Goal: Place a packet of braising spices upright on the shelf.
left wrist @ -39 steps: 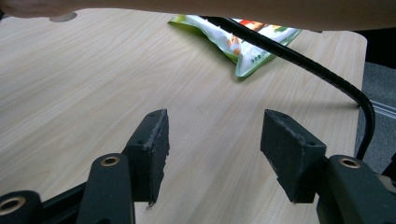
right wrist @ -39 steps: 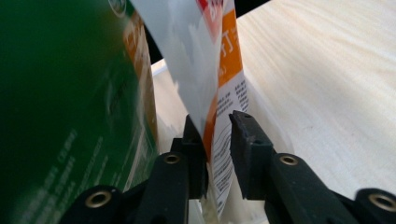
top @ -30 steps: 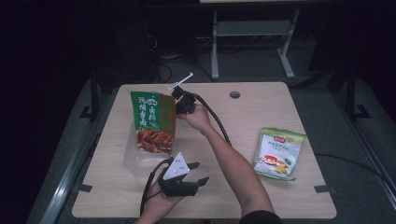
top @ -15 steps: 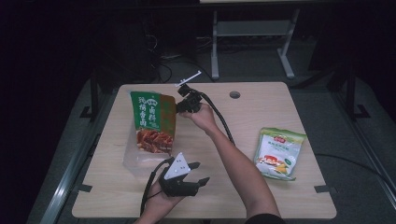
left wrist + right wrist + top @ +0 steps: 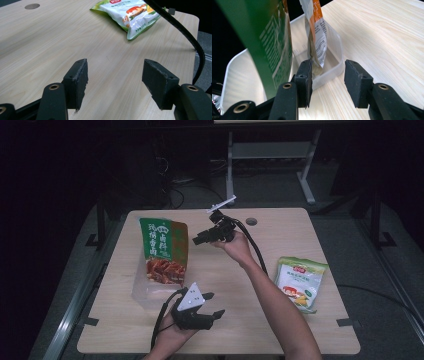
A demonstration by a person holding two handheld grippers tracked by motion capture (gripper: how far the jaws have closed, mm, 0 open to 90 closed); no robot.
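Pale woodgrain table [image 5: 240, 285], glossy green pouch [image 5: 162, 250]

The tall green snack bag [image 5: 162, 251] standing in the clear plastic container [image 5: 145, 292] is showing large pale Chinese characters in two columns on its front, too blurred to read for certain. To the right of that container, the pale green packet [image 5: 299, 282] is bearing a small red logo and small print, neither legible. The tall bag's orange back panel [image 5: 318, 32] is carrying fine printed lines, also unreadable.
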